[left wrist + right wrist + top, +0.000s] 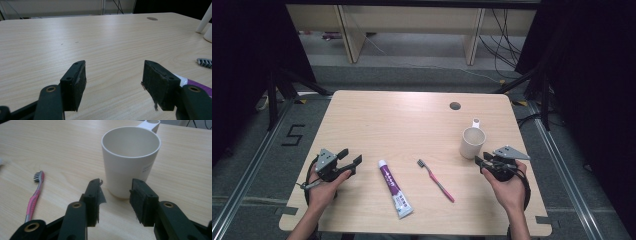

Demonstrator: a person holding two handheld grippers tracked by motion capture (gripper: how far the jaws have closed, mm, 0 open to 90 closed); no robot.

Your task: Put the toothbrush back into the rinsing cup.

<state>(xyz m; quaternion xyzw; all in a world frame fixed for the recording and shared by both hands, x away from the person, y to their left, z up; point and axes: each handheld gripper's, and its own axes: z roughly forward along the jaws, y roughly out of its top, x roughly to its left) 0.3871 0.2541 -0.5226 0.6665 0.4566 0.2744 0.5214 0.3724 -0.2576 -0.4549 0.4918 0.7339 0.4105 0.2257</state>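
Toothbrush (435, 180), toothpaste tube (395, 188) and white cup (472, 142) are all seen lying or standing apart on the wooden table (402, 120), so nothing is judged to have been done yet. The cup is stood upright and empty just ahead of the right gripper (483, 162), whose jaws are held apart with nothing clamped. The left gripper (350, 159) is rested near the table's left edge, beside the tube, its jaws spread wide and empty. Every pick-up appears to be left
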